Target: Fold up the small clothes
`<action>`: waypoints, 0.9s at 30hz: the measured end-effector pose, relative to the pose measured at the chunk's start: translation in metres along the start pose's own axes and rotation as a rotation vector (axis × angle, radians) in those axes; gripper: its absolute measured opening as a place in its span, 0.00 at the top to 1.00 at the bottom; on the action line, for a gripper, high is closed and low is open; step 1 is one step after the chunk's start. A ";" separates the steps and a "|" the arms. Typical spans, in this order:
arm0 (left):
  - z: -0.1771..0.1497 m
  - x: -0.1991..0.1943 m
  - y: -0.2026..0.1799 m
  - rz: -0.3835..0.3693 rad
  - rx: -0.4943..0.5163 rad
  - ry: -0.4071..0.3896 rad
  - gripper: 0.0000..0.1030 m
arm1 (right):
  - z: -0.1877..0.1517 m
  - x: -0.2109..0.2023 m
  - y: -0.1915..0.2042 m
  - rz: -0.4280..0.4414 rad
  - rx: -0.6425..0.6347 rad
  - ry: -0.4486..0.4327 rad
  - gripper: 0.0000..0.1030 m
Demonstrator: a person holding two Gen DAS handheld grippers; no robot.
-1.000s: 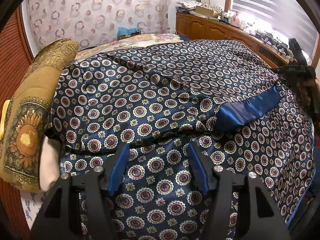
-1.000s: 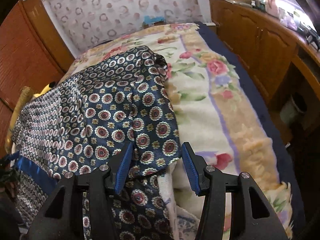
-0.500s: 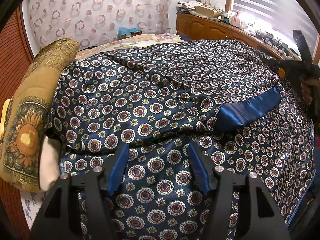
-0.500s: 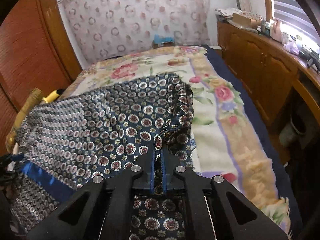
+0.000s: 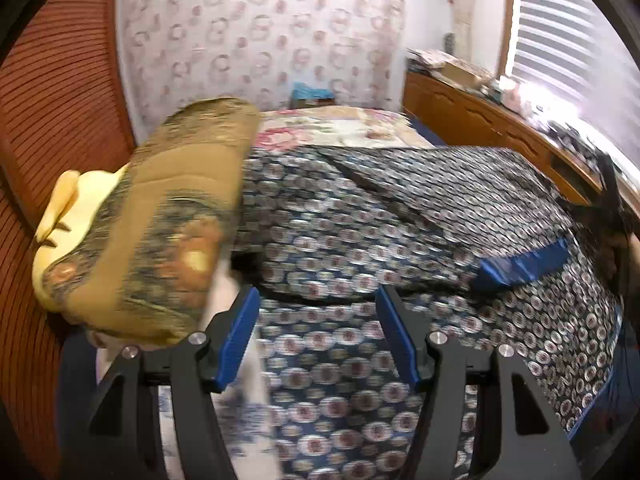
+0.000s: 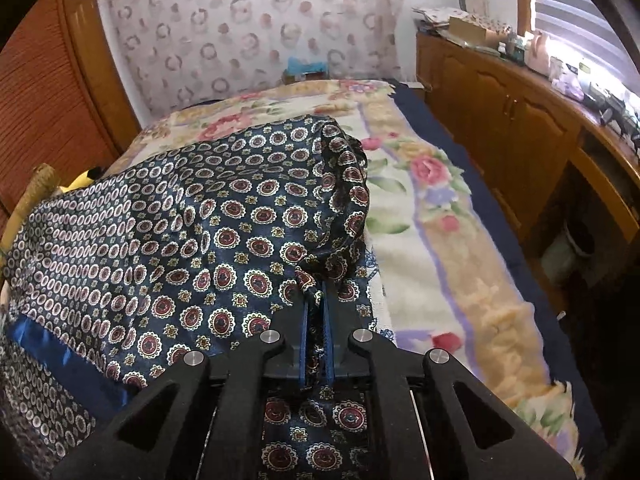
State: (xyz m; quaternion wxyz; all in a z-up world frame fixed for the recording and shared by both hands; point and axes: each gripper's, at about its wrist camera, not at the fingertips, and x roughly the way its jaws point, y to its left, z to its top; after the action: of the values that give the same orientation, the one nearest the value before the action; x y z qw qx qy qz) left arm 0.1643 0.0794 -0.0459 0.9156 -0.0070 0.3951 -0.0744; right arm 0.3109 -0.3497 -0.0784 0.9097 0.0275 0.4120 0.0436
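Lying rumpled on the floral fleece bed blanket [image 6: 404, 248]: glossy navy satin medallion-print garment [image 6: 224, 232]. Left hand-held gripper [image 5: 318, 336] tilts downward, jaws apart, gripping nothing. Right hand-held gripper [image 6: 316, 320], likewise tilted, pinches a bunched fold.

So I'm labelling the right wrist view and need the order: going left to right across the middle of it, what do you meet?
Wooden slatted door → patterned navy garment → floral blanket → dark blue bed edge → wooden cabinet.
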 end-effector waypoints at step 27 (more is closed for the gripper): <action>0.026 0.065 0.010 0.118 0.034 0.060 0.93 | -0.002 0.000 0.005 -0.030 -0.021 0.002 0.97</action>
State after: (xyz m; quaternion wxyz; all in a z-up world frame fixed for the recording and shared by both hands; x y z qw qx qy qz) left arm 0.2284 0.0785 -0.0759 0.9061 0.0341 0.4208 -0.0274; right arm 0.3089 -0.3443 -0.0789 0.9101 0.0116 0.4127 0.0344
